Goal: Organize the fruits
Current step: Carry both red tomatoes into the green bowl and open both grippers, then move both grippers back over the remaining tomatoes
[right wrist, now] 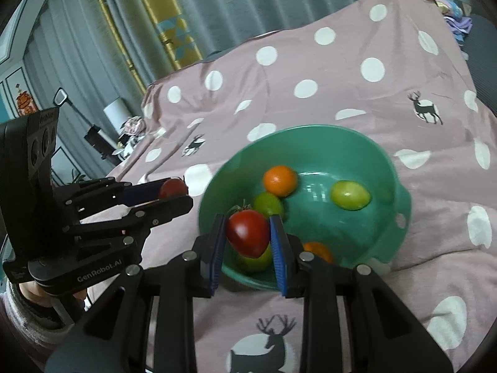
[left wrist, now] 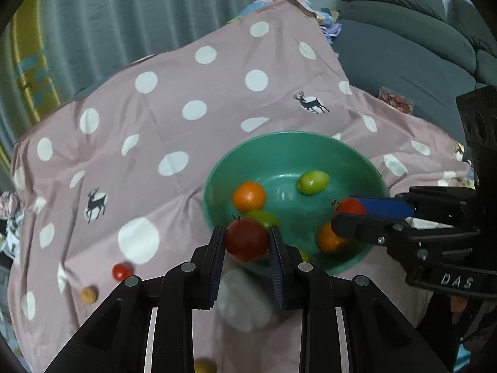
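A green bowl (left wrist: 236, 158) (right wrist: 388, 168) sits on the pink dotted cloth. It holds an orange (left wrist: 249, 195) (right wrist: 279, 180), a second orange (left wrist: 326, 237) (right wrist: 320, 250) and green fruits (left wrist: 313, 181) (right wrist: 350, 194). My left gripper (left wrist: 247, 239) is shut on a dark red apple (left wrist: 247, 238) at the bowl's near rim; it shows at the left in the right wrist view (right wrist: 174, 191). My right gripper (right wrist: 248, 236) is shut on a red tomato (right wrist: 248, 236) over the bowl; it shows at the right in the left wrist view (left wrist: 349, 213).
A small red tomato (left wrist: 122, 271), a small brown fruit (left wrist: 89, 294) and a yellow fruit (left wrist: 205, 366) lie on the cloth (left wrist: 186, 93) left of the bowl. A grey sofa (left wrist: 403, 46) stands at the far right. Curtains hang behind.
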`<state>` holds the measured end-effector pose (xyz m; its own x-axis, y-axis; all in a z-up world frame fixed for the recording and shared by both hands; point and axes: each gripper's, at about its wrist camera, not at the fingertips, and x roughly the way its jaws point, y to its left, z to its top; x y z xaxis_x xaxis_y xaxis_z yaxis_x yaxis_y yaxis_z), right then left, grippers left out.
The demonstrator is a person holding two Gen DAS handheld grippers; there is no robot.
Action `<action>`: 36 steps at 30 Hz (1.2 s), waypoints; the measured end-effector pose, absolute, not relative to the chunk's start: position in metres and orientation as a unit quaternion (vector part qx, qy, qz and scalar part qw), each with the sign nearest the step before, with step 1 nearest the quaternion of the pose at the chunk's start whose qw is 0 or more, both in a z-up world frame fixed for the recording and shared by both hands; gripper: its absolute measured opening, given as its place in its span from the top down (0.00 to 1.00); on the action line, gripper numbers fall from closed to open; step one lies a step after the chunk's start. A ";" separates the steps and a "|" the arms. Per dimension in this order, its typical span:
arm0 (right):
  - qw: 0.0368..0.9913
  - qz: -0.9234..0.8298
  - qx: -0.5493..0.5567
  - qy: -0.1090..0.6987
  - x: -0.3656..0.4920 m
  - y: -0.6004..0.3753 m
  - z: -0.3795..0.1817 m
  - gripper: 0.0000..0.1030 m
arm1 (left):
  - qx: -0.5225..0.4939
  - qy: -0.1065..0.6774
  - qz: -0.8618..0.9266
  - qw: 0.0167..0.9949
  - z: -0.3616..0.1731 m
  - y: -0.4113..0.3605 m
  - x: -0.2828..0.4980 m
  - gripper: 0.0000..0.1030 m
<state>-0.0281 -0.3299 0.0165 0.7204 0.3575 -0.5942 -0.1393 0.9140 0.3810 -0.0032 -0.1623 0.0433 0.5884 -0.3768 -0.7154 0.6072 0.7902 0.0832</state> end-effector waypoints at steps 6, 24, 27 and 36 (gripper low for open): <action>0.917 0.116 0.147 0.352 -0.023 -0.338 0.011 0.72 | 0.171 0.362 -0.289 0.869 0.035 -0.182 0.009 0.73; 0.917 0.098 0.136 0.362 -0.011 -0.344 0.001 0.70 | 0.174 0.394 -0.278 0.859 0.008 -0.198 0.030 0.73; 0.918 0.094 0.136 0.361 -0.013 -0.344 0.003 0.67 | 0.174 0.395 -0.274 0.859 0.008 -0.198 0.030 0.67; 0.922 0.089 0.146 0.349 -0.024 -0.347 0.011 0.60 | 0.158 0.385 -0.256 0.873 0.022 -0.178 0.020 0.33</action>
<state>-0.0243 -0.3469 0.0106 0.7408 0.2655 -0.6170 -0.0621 0.9417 0.3306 0.0204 -0.1780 0.0219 0.5727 -0.3262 -0.7521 0.5688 0.8188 0.0779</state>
